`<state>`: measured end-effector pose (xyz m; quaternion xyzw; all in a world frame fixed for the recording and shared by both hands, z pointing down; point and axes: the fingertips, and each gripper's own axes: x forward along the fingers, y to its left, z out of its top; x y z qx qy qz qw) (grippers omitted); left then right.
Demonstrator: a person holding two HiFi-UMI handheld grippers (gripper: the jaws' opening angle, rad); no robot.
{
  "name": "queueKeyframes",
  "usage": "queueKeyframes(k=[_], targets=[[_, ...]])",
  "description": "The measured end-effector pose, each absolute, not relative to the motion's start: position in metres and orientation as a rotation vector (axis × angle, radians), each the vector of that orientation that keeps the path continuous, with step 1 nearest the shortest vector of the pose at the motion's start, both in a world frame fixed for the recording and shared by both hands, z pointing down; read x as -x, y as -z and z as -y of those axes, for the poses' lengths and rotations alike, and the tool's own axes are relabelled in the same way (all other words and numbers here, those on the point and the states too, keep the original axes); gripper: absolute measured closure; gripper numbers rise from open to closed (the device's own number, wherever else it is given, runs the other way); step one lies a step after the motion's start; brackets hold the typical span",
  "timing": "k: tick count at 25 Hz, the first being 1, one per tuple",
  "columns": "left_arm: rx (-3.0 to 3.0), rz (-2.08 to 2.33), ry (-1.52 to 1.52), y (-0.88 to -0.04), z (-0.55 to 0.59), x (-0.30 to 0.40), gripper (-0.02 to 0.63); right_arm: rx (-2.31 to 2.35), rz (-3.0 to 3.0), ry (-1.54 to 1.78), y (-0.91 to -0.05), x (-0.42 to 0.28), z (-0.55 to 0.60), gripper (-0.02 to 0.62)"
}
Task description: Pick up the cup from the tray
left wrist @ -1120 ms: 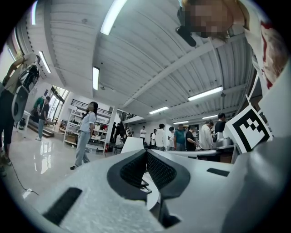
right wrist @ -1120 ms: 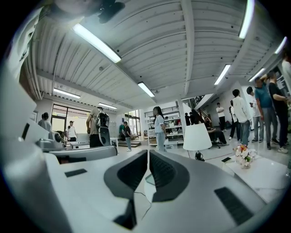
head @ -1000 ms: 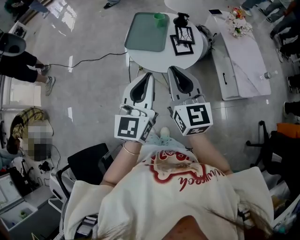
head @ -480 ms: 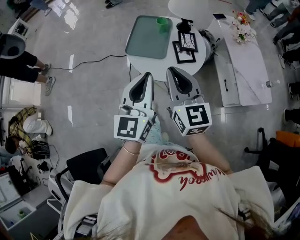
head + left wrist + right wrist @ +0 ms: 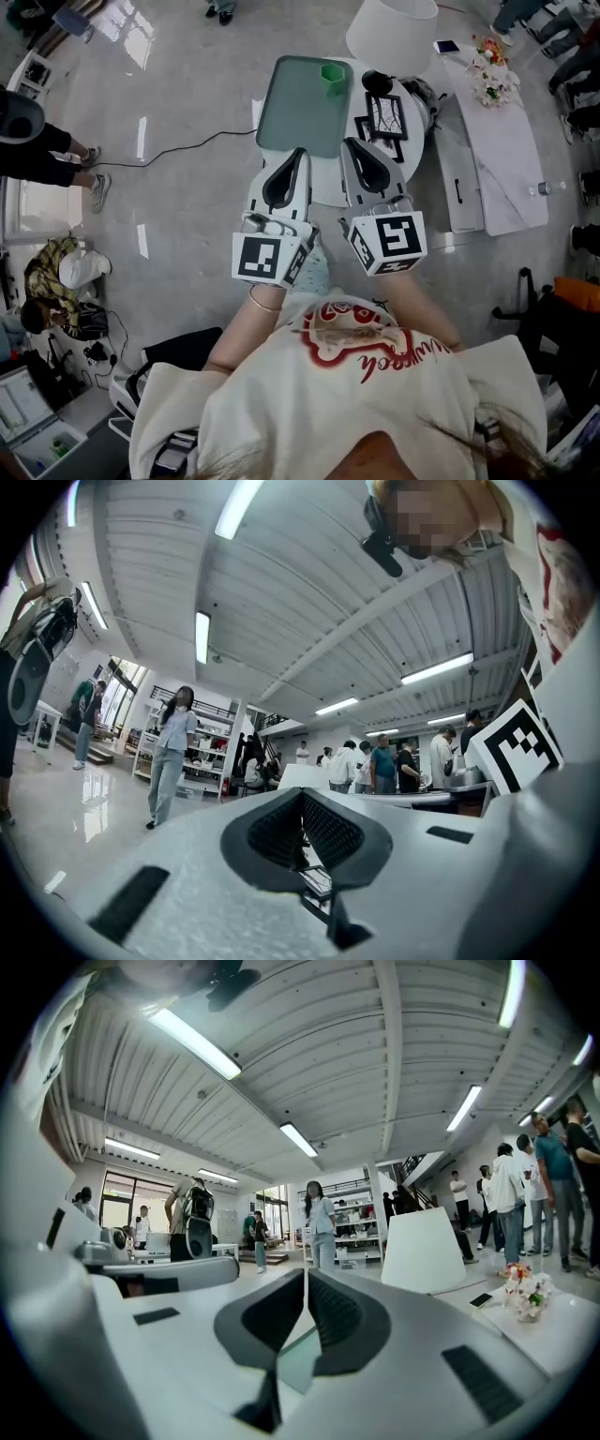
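1. The left gripper [image 5: 297, 155] hangs over the near edge of a round white table [image 5: 328, 187]. In the left gripper view its jaws [image 5: 302, 795] meet at the tips, with nothing between them.
2. A green tray [image 5: 300, 108] lies flat on the table, just ahead of both grippers.
3. The cup [image 5: 333, 73], small, green and upright with its mouth open, stands in the tray's far right corner. It is well apart from both grippers.
4. The cup looks like thin plastic, so it is probably light, stiff and smooth. A nudge could slide or tip it.
5. A sensible hold would be across the body, one jaw on each side and below the rim, with gentle pressure.
6. The right gripper [image 5: 348, 143] sits beside the left one, nearest the cup's side. Its jaws [image 5: 306, 1275] are pressed together and empty, so they would have to spread before any grasp.
7. Black frames [image 5: 384, 117] stand right of the tray, close to the cup.
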<state>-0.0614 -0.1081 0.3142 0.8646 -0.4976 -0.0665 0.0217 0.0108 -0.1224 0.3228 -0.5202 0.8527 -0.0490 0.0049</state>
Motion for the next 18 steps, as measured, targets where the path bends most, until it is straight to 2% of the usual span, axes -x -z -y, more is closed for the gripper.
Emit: queueKeyframes(k=[9,18], targets=[[-2.726,1.459,0.179,-0.311,0.204,0.075,0.592,1.694,-2.601,0.133,-0.309,0.006,0.216,0.565],[-2.732,1.410,0.171,-0.315,0.243,0.071,0.594,1.713,-2.598,0.150,-0.311,0.009,0.254,0.565]])
